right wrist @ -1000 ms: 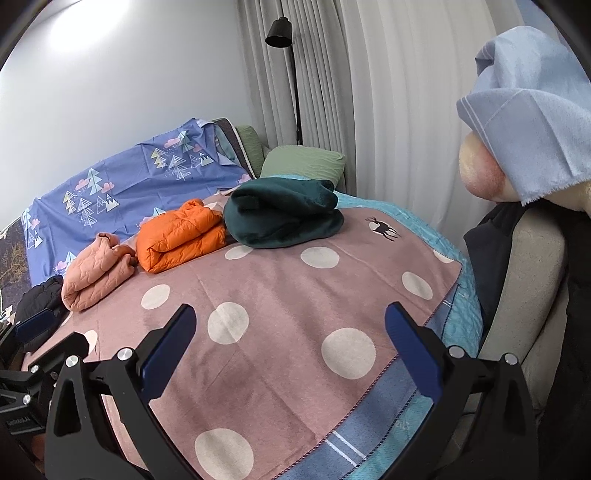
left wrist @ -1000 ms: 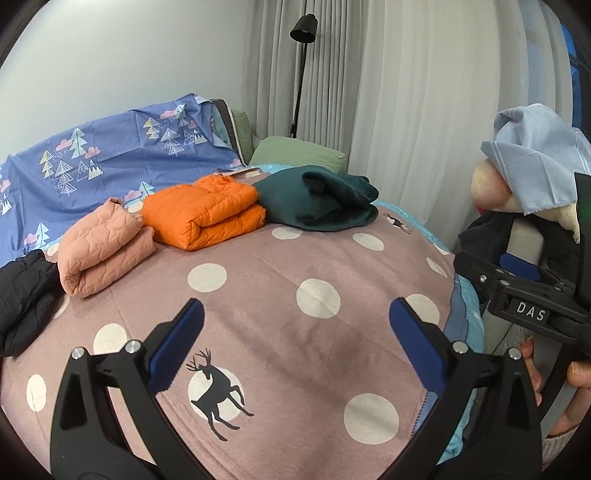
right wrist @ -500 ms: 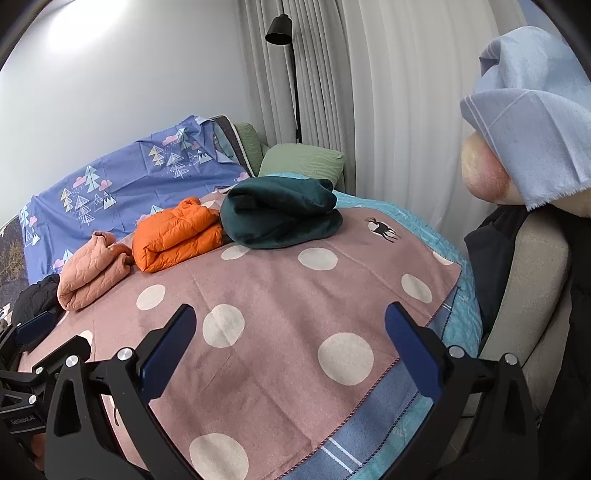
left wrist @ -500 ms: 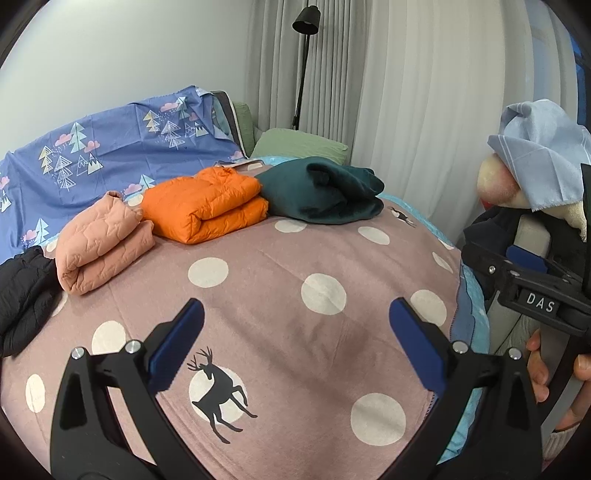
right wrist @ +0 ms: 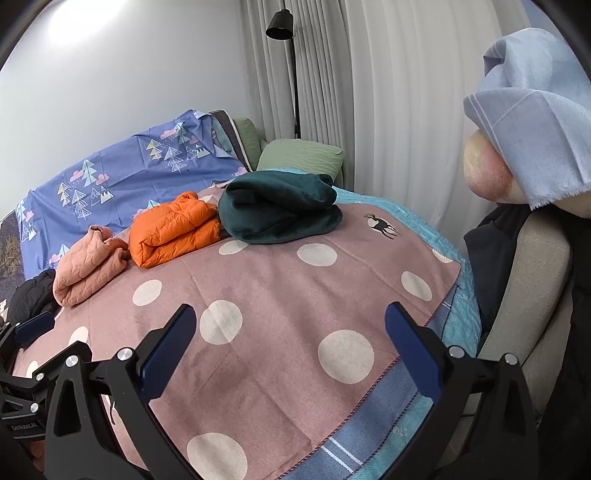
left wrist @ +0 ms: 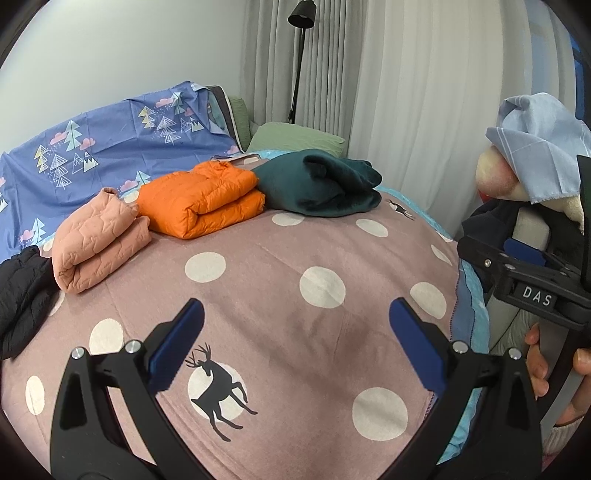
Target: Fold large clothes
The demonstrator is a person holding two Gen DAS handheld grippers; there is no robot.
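The left gripper (left wrist: 295,343) and the right gripper (right wrist: 290,341) both hang spread wide and empty over the dotted pink blanket (left wrist: 280,314) on the bed. Past them, three folded garments lie in a row: a salmon quilted jacket (left wrist: 98,249), an orange puffer jacket (left wrist: 201,197) just beside it, and a dark green fleece (left wrist: 319,186) touching the orange one. One black garment (left wrist: 20,295) sits crumpled at the left edge. Behind are one blue tree-print sheet (left wrist: 92,158), one green pillow (left wrist: 295,138) and one floor lamp (left wrist: 301,16).
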